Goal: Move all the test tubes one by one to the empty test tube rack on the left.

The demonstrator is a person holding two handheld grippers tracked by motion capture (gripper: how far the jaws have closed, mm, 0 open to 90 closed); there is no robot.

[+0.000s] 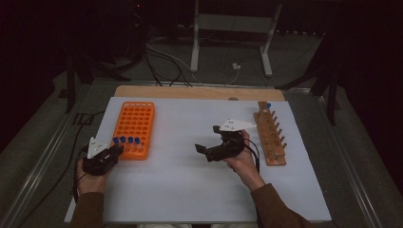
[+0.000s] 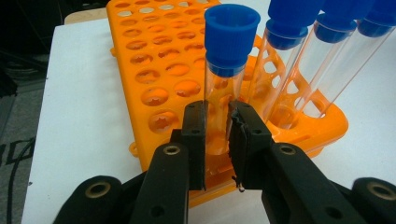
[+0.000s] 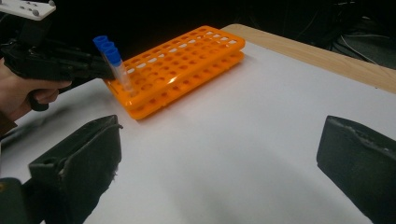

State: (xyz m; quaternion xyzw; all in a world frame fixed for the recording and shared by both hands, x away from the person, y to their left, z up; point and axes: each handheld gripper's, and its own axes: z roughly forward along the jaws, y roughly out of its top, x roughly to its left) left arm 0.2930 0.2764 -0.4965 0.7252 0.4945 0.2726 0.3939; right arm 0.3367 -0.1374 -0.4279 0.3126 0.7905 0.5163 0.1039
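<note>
Presently catalogued:
Risk: tube (image 2: 223, 88) might have snagged in its hole or tipped neighbouring tubes (image 2: 299, 60) if I pulled it off-vertical.
Left tongs (image 2: 218, 140): clamped on the tube's clear body, below its blue cap (image 2: 232, 32).
Tube location: near corner of orange rack (image 1: 134, 127), on the tabletop (image 1: 190, 190).
Right tongs (image 1: 203, 153): wide apart, holding nothing, hovering mid-tabletop.
Left hand (image 1: 90, 178): low, beside rack.

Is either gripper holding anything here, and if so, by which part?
The left gripper is shut on a blue-capped tube, clamping its clear glass body below the cap while it stands in the orange rack. The right gripper is open and holds nothing.
</note>
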